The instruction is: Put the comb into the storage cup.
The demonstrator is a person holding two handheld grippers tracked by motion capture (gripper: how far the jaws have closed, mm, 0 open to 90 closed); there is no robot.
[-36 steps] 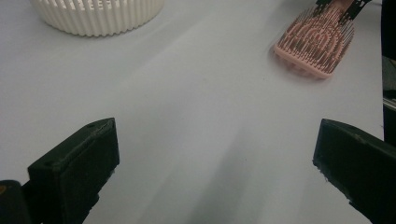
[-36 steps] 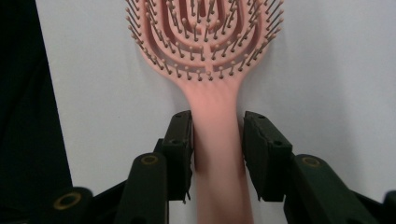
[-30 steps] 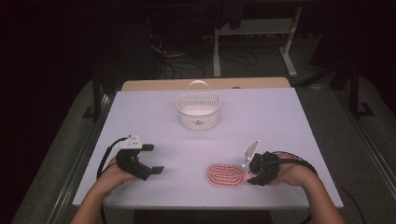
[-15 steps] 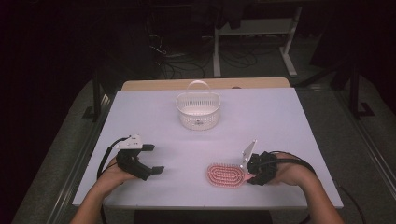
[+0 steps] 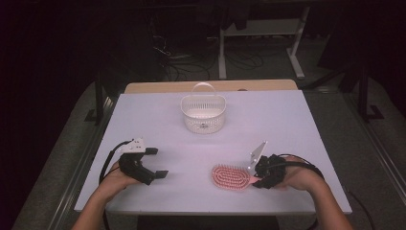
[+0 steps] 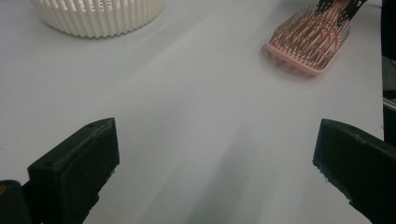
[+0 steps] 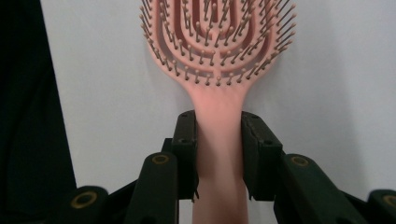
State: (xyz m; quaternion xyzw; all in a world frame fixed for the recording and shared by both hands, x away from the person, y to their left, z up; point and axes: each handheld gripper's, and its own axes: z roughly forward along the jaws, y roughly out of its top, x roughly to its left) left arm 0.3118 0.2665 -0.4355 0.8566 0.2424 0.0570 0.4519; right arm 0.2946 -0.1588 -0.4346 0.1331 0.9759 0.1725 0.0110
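pink plastic hairbrush (image 5: 231,177) lies bristles up on the white table (image 5: 287,124), near the front edge and right of the middle, its head pointing left and its handle pointing right. the right gripper (image 5: 260,176) has both black jaws set flat against the two sides of that handle; in the right gripper view the brush (image 7: 218,56) runs straight up between them, the pads touching the narrow neck just below the bristled head, so the tongs are narrow and holding the handle. the figures fell only slightly, so the grip reads as settled. a grey three-cornered plate (image 5: 257,153) stands up on this gripper, and a cable loops back over the person's hand.

the left gripper (image 5: 156,163) rests near the front left of the table, well apart from the brush, its jaws wide with nothing between them but bare tabletop, as the left gripper view shows.

a white slatted basket (image 5: 203,114) with an upright handle stands toward the far middle of the table, well apart from both grippers
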